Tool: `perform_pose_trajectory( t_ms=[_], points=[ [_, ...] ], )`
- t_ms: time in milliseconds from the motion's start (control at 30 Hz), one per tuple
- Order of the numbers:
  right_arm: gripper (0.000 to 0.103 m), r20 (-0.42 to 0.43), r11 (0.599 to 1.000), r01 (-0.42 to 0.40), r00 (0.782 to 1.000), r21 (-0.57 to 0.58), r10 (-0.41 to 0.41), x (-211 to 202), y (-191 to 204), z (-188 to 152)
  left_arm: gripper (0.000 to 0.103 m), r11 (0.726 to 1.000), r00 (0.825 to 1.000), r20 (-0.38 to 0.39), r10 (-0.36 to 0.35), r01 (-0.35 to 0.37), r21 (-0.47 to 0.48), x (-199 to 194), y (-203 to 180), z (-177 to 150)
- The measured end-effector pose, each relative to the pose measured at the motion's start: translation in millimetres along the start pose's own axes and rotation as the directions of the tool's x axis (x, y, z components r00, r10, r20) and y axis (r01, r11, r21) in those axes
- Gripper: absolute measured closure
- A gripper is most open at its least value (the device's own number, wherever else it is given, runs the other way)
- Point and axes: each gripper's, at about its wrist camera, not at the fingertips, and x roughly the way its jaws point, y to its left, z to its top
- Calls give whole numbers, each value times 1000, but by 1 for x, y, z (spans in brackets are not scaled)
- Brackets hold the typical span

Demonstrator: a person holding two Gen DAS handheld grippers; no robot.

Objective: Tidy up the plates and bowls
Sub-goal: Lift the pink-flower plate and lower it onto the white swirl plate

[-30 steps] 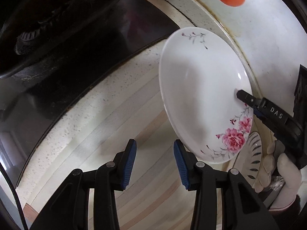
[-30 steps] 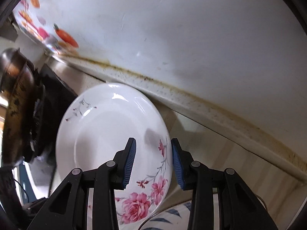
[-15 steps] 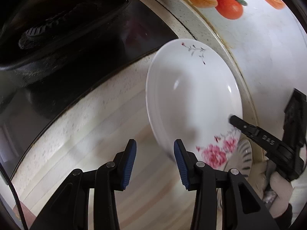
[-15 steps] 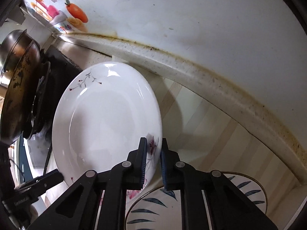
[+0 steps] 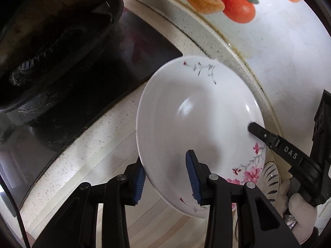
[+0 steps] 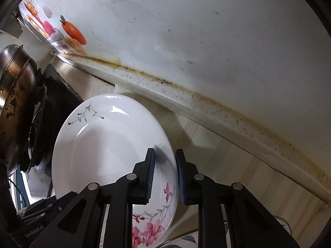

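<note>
Flowered plate (image 5: 198, 128) tilted off striped counter (image 5: 115, 165), beside stove (image 5: 62, 86) at 9 o'clock. Right gripper (image 6: 165, 171) clamped on plate rim at 3 o'clock – jaws just eased slightly. Left gripper (image 5: 165, 177) straddles rim at 6 o'clock, jaws just narrowing – pad contact unclear. Blue-patterned dish (image 5: 271, 177) partly beneath plate at 4 o'clock

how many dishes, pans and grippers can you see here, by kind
floral plates: 1, the white plate tilted up off the counter
striped dishes: 1, partly hidden under it
pans: 1, the dark pan on the stove
grippers: 2, the left gripper and the right gripper, both with jaws astride the plate's rim
total: 5
</note>
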Motion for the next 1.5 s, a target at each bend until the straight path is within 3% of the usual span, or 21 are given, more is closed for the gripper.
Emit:
perform_pose_trajectory(
  t_ms=[167,433,767,967,1133,1300,1500],
  points=[
    [91,25,999,-25,999,-20,25,-19,-1,-9,69,1000,1000,3,0,-1,24,-13,3,-12],
    [93,56,999,-39,998,10,38,-52,1,-32,69,992,999,20,-34,31,123,-49,-9,-42],
    [92,147,991,-24,989,131,4,-130,-6,-95,69,943,995,9,-104,96,319,-111,-28,-94],
    [92,218,974,-20,976,226,-31,-200,-14,-160,69,885,990,-30,-136,135,446,-138,-44,-133],
    [92,254,947,-20,965,321,-66,-244,-20,-231,69,832,988,-87,-128,155,533,-139,-52,-168],
    [92,246,910,-11,964,414,-100,-263,-27,-305,69,780,984,-159,-81,162,604,-126,-54,-211],
    [92,192,864,4,974,503,-117,-254,-33,-382,69,737,977,-212,0,143,661,-103,-53,-244]
  ],
)
